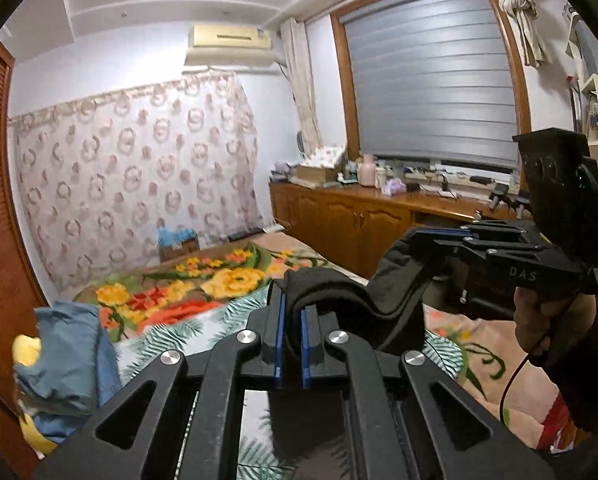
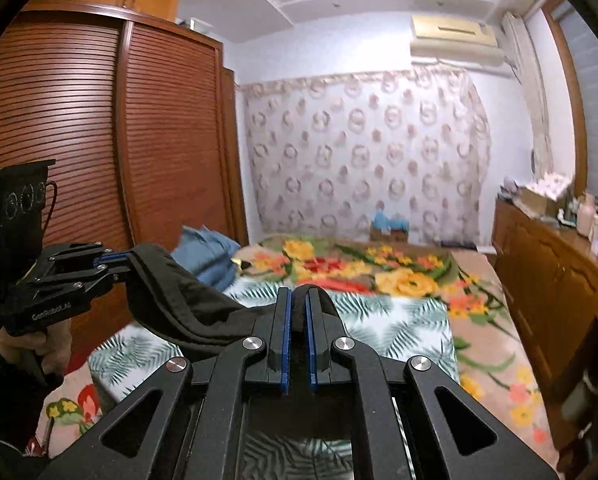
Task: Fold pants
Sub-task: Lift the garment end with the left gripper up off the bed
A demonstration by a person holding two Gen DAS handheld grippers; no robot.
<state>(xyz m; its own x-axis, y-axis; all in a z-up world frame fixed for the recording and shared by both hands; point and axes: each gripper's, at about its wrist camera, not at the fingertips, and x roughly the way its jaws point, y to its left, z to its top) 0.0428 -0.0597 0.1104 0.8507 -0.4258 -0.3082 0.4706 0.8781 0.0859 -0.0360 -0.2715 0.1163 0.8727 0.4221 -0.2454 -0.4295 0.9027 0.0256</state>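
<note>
Black pants (image 1: 395, 280); blue tool pads (image 1: 281, 332); floral blanket (image 2: 379, 272); palm-leaf sheet (image 2: 399, 320).

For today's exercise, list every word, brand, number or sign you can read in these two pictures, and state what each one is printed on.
"DAS": on the side of the right gripper, seen from the left wrist.
"GenRobot.AI": on the side of the left gripper, seen from the right wrist.
Air conditioner: its sticker is too small to read.
Items on the wooden counter: labels too blurred to read.
</note>
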